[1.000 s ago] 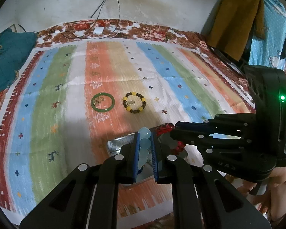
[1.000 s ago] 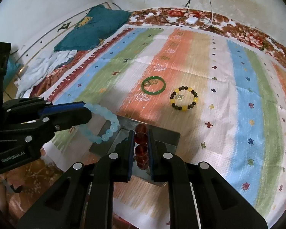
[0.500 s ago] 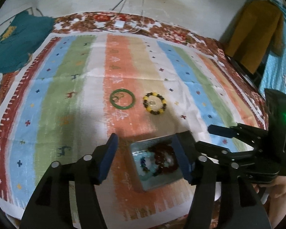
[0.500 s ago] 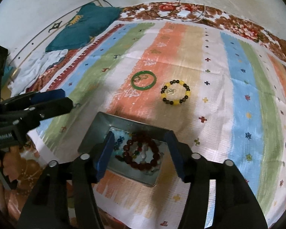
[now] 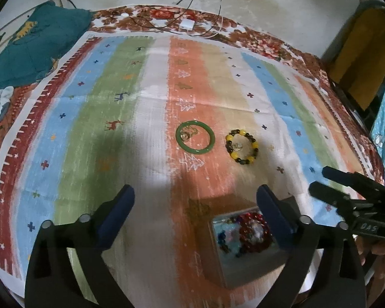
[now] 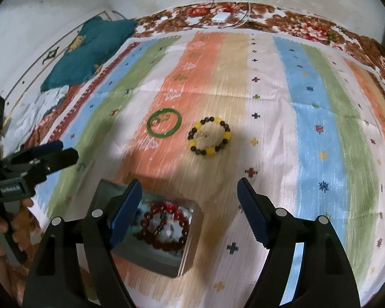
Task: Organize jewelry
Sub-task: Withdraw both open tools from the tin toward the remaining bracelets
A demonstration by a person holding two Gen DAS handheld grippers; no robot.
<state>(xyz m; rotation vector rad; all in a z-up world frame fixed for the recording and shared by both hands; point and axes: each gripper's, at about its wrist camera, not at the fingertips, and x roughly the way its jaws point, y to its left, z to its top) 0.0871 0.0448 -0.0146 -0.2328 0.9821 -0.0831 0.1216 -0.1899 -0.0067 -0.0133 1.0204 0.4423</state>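
Observation:
A green bangle [image 5: 195, 138] [image 6: 163, 123] and a yellow-and-dark bead bracelet [image 5: 241, 147] [image 6: 210, 136] lie side by side on the striped cloth. Nearer to me stands a small metal box [image 5: 254, 272] [image 6: 151, 265]. In it lie a red bead bracelet [image 5: 254, 231] [image 6: 164, 227] and pale blue beads. My left gripper [image 5: 195, 195] [image 6: 61, 151] hovers left of the box, its jaws opening with nothing between them. My right gripper [image 6: 190, 187] [image 5: 319, 179] hangs over the box's right side, jaws also opening and empty.
A teal cloth [image 5: 36, 46] and white fabric [image 6: 38, 107] lie at the far left. A white charger [image 5: 187, 24] with cables sits at the far edge on the floral bedspread [image 6: 308, 25]. Brown and blue garments [image 5: 362, 59] hang at the right.
Both grippers went from shut to wide open. The pale blue bracelet left my left gripper and the red one my right; both now lie in the box. Both hands shifted sideways and sank slightly.

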